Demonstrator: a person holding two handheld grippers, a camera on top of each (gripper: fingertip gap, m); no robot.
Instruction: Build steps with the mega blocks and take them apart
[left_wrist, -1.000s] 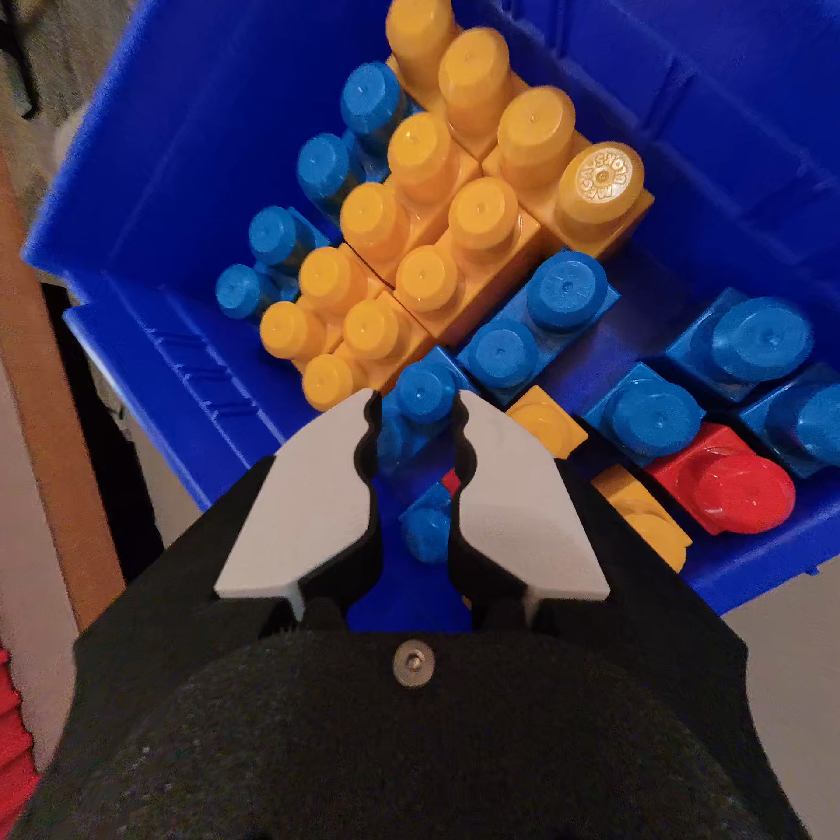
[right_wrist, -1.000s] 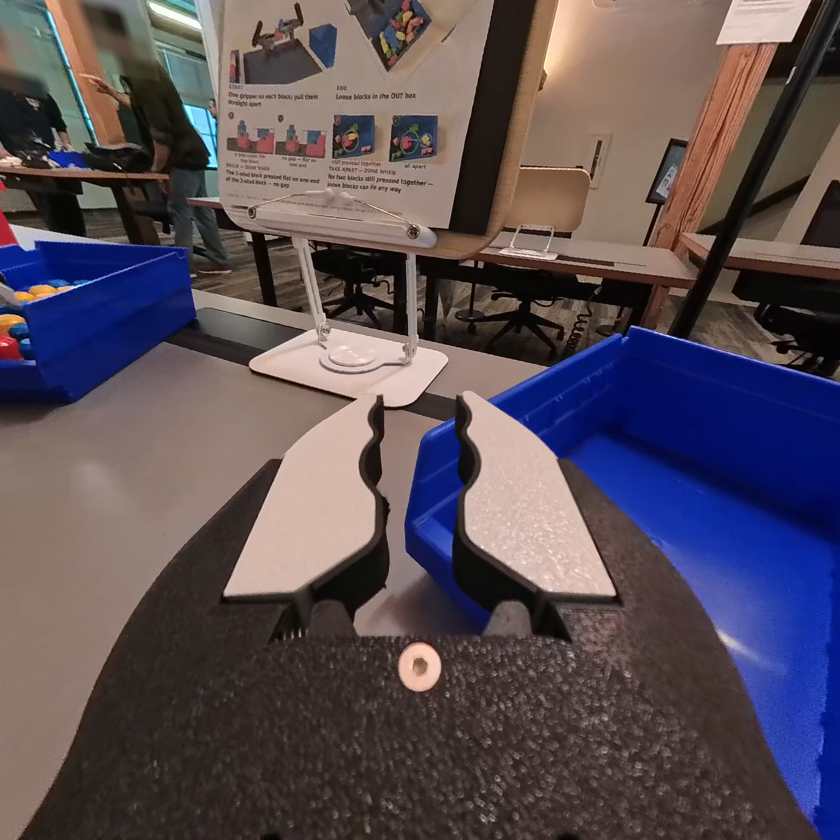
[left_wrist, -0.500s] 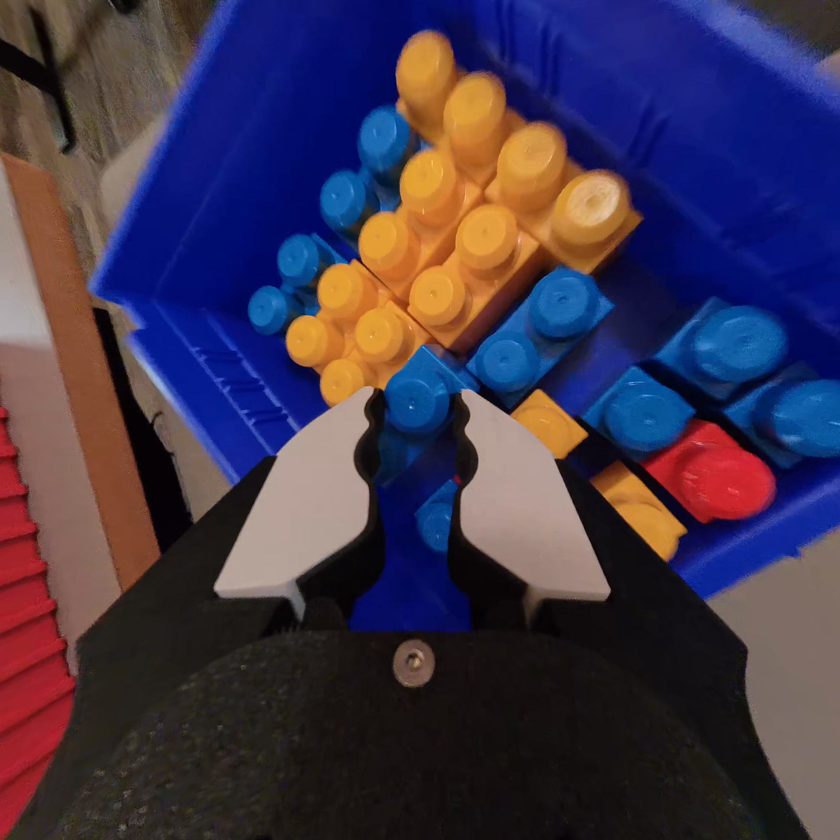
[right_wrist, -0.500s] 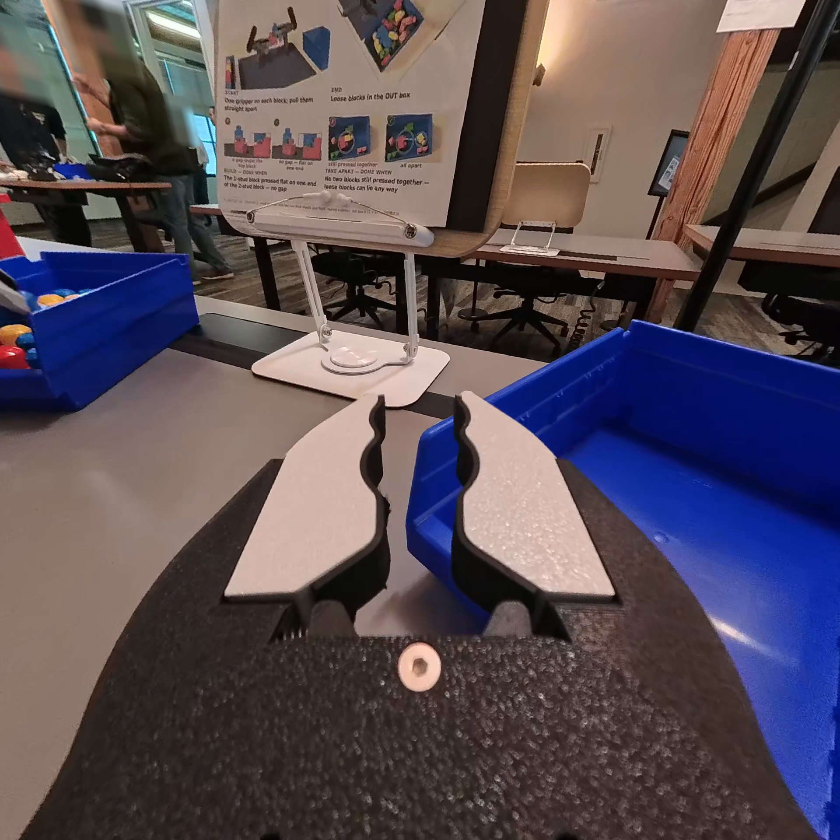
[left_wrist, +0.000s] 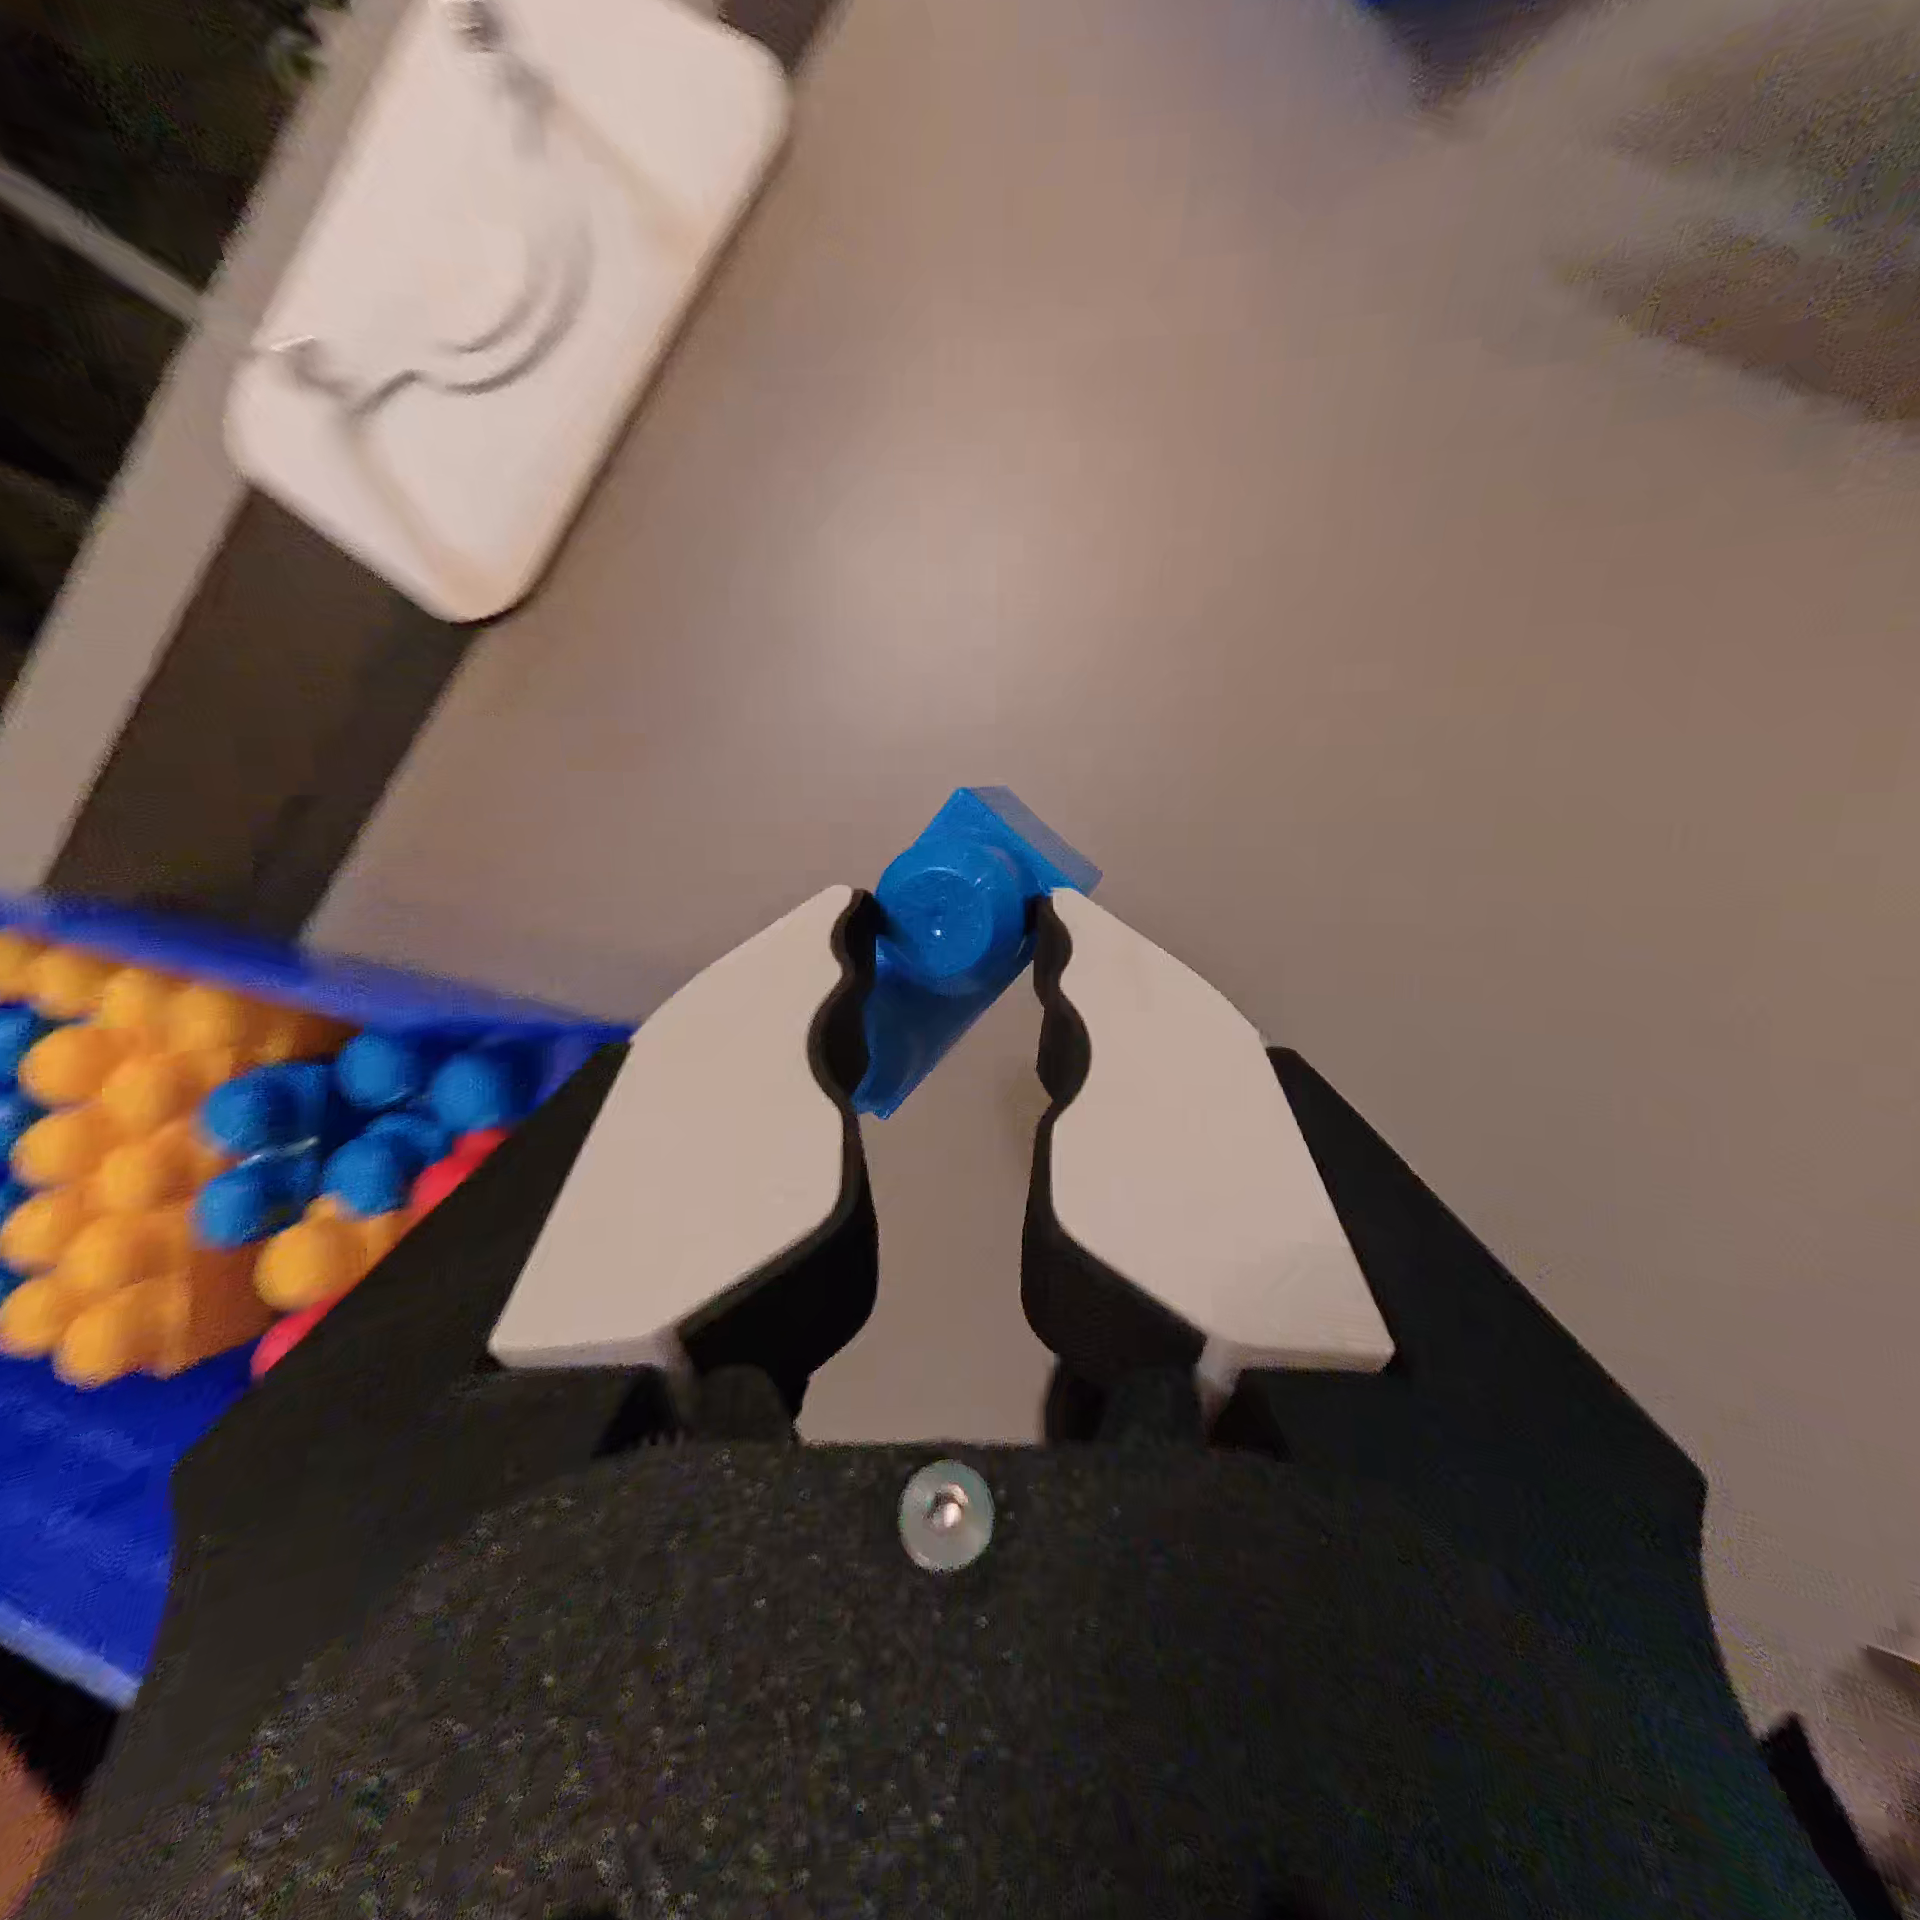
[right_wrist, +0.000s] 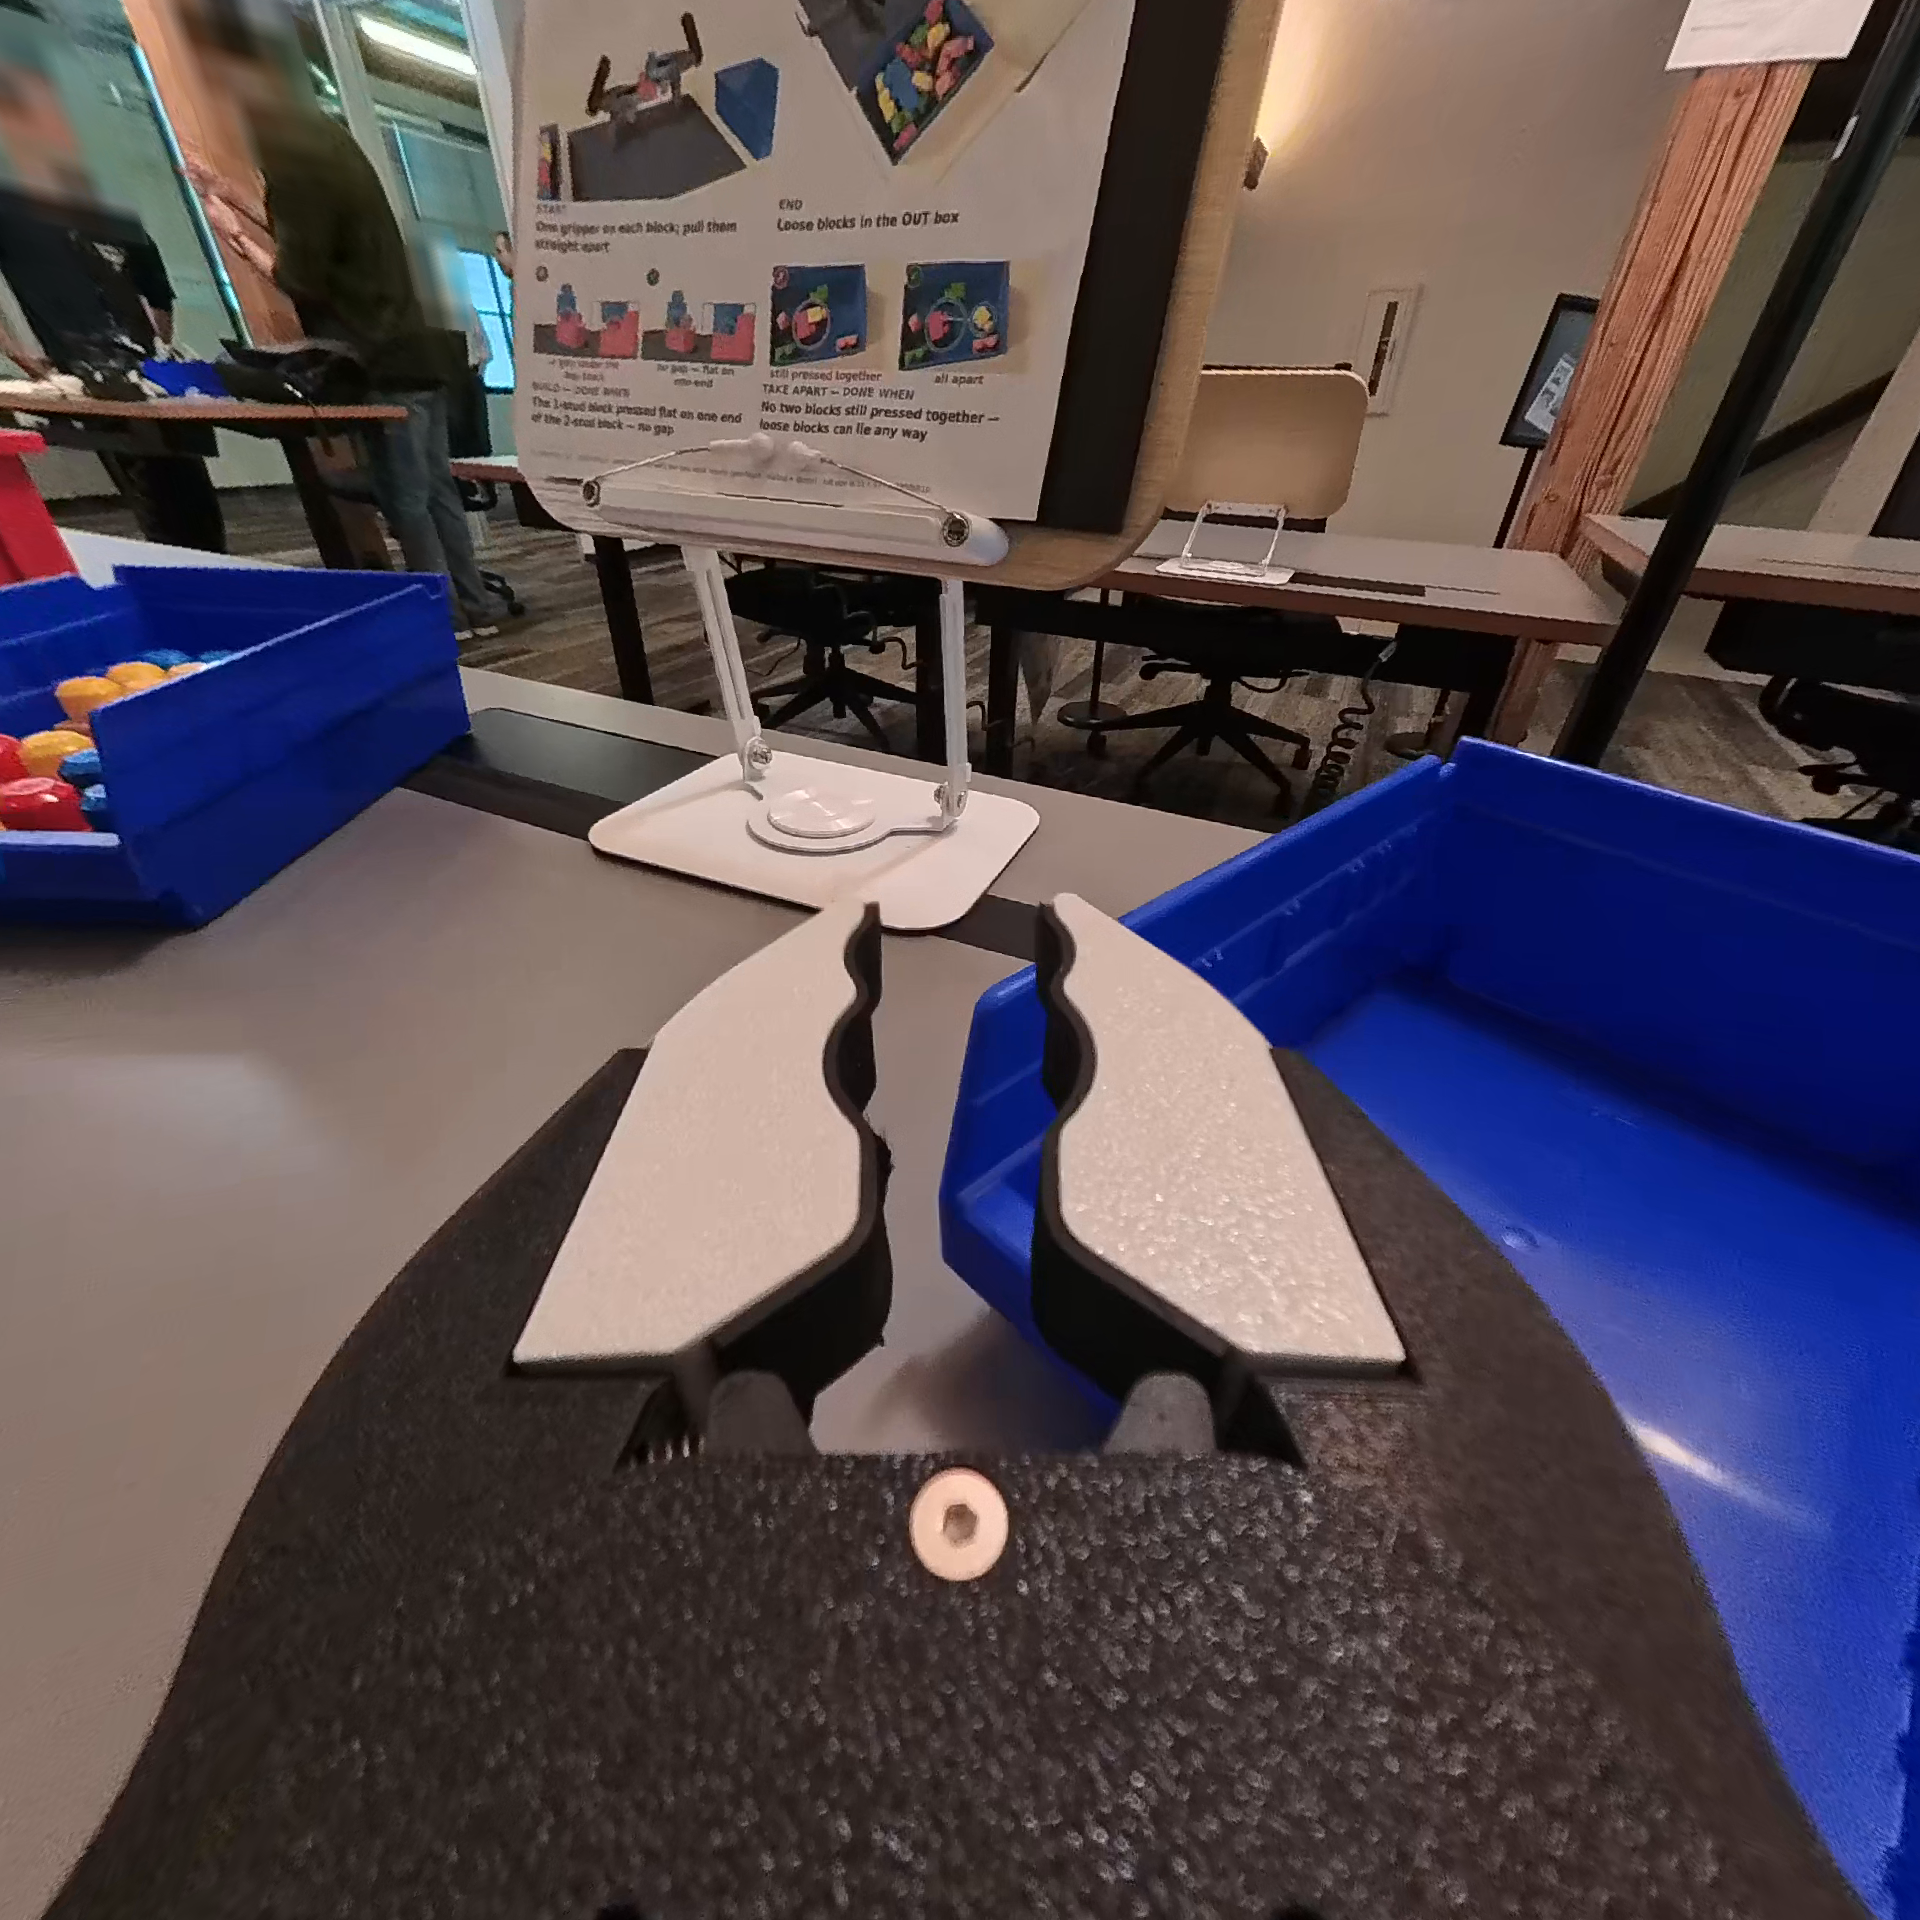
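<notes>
Since half a second ago the left gripper (left_wrist: 943, 902) has lifted out of the block bin (left_wrist: 73, 1507) and swung over the bare grey counter (left_wrist: 1299, 582); that bin now sits at the lower left of the left wrist view, motion-blurred, with yellow, blue and red blocks packed in it. Left jaws pinch a blue block (left_wrist: 951, 951) by its stud, near the fingertips. Block hangs tilted, its square base pointing away from the camera, clear of the counter surface. Whether it has one stud or two I cannot tell from this angle. White stand base (left_wrist: 499, 301) lies on the counter at upper left, well apart from the held block.

Right gripper (right_wrist: 958, 914) has barely shifted. Its jaws stand spread with nothing between them, held low over the counter just at the near left corner of the second blue bin (right_wrist: 1195, 1049), whose visible floor is bare. White stand (right_wrist: 821, 831) with an instruction sheet (right_wrist: 790, 249) sits beyond the fingertips. Block bin (right_wrist: 270, 727) shows at far left. People stand at a table in the background, blurred.
</notes>
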